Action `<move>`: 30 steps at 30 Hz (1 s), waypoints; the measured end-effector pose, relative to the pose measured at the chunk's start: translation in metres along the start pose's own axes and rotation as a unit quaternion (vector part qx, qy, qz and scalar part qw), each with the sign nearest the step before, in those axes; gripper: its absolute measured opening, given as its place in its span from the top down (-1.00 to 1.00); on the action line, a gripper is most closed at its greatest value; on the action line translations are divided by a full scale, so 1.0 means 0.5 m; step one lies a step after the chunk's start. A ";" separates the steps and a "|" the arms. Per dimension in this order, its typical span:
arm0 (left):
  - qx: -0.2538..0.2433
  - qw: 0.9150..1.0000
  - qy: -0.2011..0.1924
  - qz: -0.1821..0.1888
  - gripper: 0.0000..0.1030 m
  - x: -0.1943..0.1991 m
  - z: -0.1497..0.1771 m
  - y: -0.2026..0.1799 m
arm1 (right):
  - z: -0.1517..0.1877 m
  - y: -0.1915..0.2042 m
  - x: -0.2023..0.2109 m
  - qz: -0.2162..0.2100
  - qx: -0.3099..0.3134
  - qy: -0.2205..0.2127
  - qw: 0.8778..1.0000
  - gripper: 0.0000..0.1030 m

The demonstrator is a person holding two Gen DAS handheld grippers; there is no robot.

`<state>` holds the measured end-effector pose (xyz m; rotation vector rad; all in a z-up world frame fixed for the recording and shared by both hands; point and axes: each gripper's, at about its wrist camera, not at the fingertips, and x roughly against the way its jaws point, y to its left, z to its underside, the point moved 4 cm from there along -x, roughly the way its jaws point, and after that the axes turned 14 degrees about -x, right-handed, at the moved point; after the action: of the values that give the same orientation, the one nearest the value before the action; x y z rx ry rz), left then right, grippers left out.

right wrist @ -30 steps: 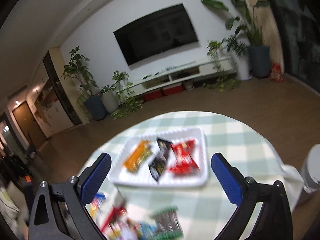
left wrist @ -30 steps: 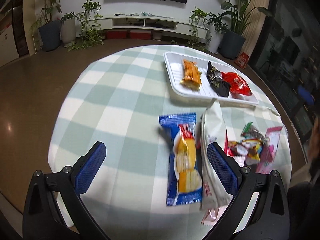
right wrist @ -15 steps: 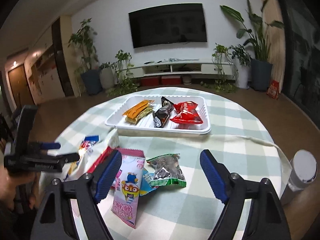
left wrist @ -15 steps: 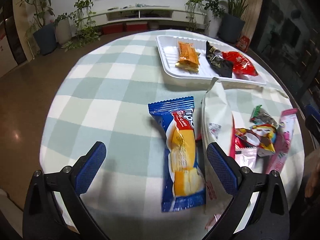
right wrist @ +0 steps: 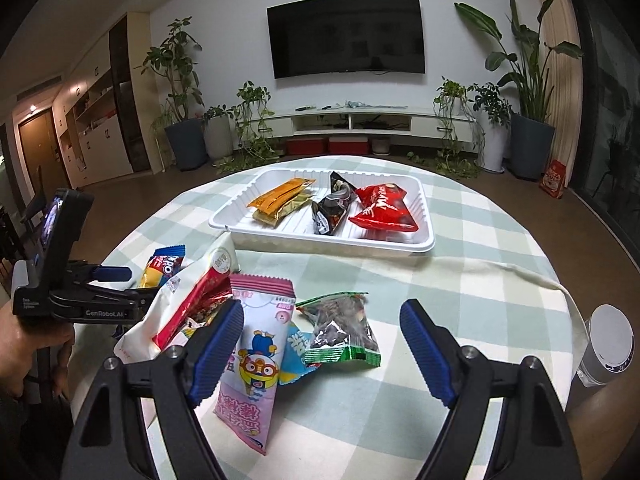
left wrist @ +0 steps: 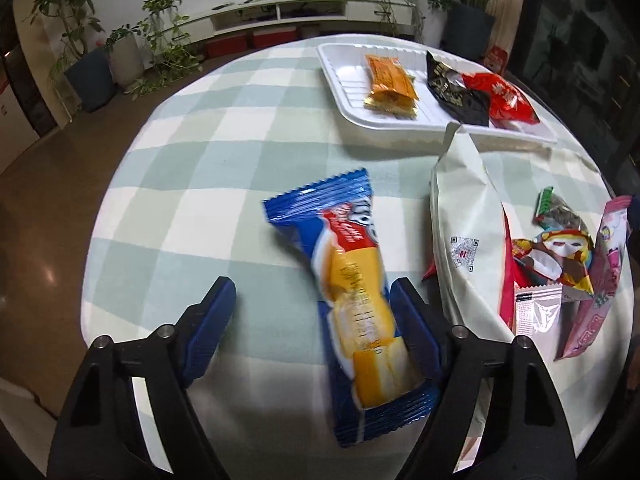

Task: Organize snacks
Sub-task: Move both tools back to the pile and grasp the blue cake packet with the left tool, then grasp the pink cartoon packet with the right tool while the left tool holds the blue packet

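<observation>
1. The left gripper (left wrist: pixel 310 332) sat low in the left-wrist view, its jaws closing around the blue packet (left wrist: pixel 352 292). The right pad lay against the packet's edge; the left pad stood clear of it, so there was no grip.
2. The blue packet lay lengthwise at centre frame on the checked table (left wrist: pixel 192 184), its far end pointing to the upper middle.
3. Just right of it lay a white bag (left wrist: pixel 466 232), and further right a heap of small packets, with a pink packet (left wrist: pixel 600 280) at the right edge.
4. The white tray (left wrist: pixel 340 76) sat at upper right, holding an orange packet (left wrist: pixel 390 84), a black packet (left wrist: pixel 456 90) and a red packet (left wrist: pixel 506 98) side by side.
5. In the right-wrist view, the right gripper (right wrist: pixel 322 348) stood open at lower centre, gripping nothing. The green packet (right wrist: pixel 344 332) lay between its fingers, untouched; the pink packet (right wrist: pixel 256 356) rested against the left pad.
6. The left gripper (right wrist: pixel 116 280) showed at the left edge, held by a hand (right wrist: pixel 28 344).
7. A white bottle (right wrist: pixel 608 344) stood at the right edge, off the table.
</observation>
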<state>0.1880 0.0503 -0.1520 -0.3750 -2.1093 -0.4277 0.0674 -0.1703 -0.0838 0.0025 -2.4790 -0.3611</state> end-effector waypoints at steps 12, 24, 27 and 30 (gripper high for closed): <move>-0.006 1.000 -0.013 0.022 0.16 -0.014 0.004 0.011 | 0.045 0.004 0.061 -0.006 -0.021 0.002 1.000 -0.61; 0.018 0.996 -0.034 0.076 0.39 -0.001 0.021 0.028 | 0.061 0.046 0.012 0.013 -0.036 0.047 0.998 -0.36; 0.020 0.996 -0.037 0.084 0.39 0.006 0.027 0.024 | 0.065 0.045 -0.012 0.020 -0.051 0.068 0.996 -0.23; 0.019 0.995 -0.040 0.095 0.39 0.011 0.030 0.020 | 0.072 0.041 -0.027 0.018 -0.068 0.085 0.994 -0.22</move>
<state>0.1784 0.0664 -0.1536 -0.5727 -2.1325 -0.2647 0.0588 -0.1402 -0.1144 -0.0654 -2.2792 -0.4931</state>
